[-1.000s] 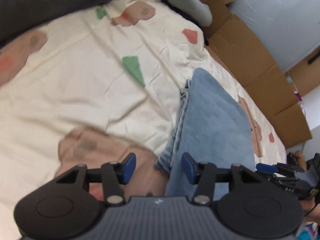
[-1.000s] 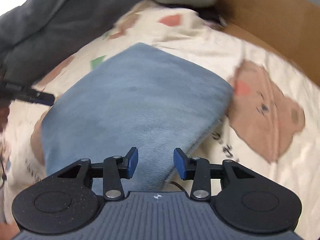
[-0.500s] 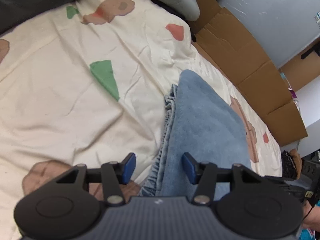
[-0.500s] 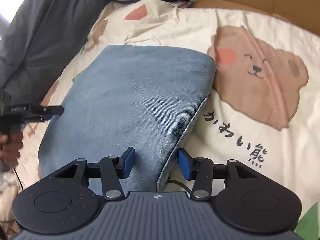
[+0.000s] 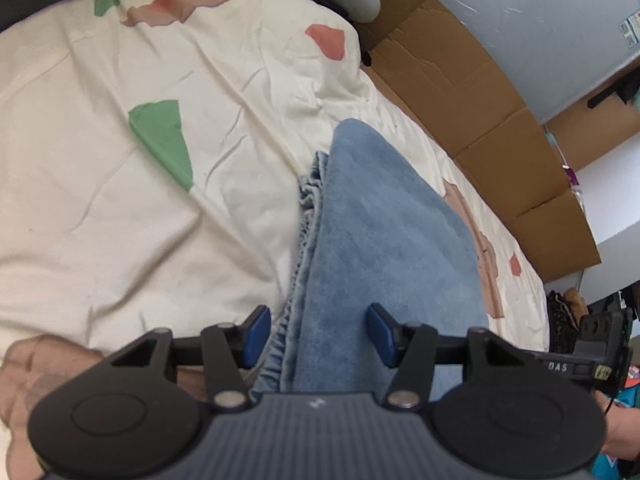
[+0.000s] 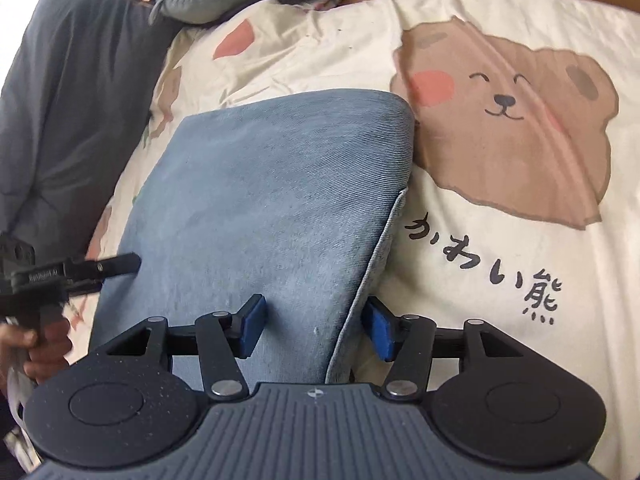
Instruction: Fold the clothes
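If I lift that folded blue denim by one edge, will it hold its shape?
Probably not. The folded blue denim is soft cloth in loose stacked layers, so it would likely droop and unfold. It looks thick, so probably fairly heavy. It is unlikely to slip on the bedsheet.

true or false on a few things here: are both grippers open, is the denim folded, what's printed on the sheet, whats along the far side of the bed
1. Both grippers are open. True: the left gripper and the right gripper each have their blue pads spread, with an edge of the folded blue denim garment between them.
2. The denim garment lies spread out flat in a single layer. False: it is folded into a thick pad, with stacked layers showing at its edge.
3. The bed sheet carries a smiling brown bear print. True.
4. The right gripper is clamped shut on the sheet. False: it is open at the garment's hem.
5. Flattened cardboard stands along the far side of the bed. True.
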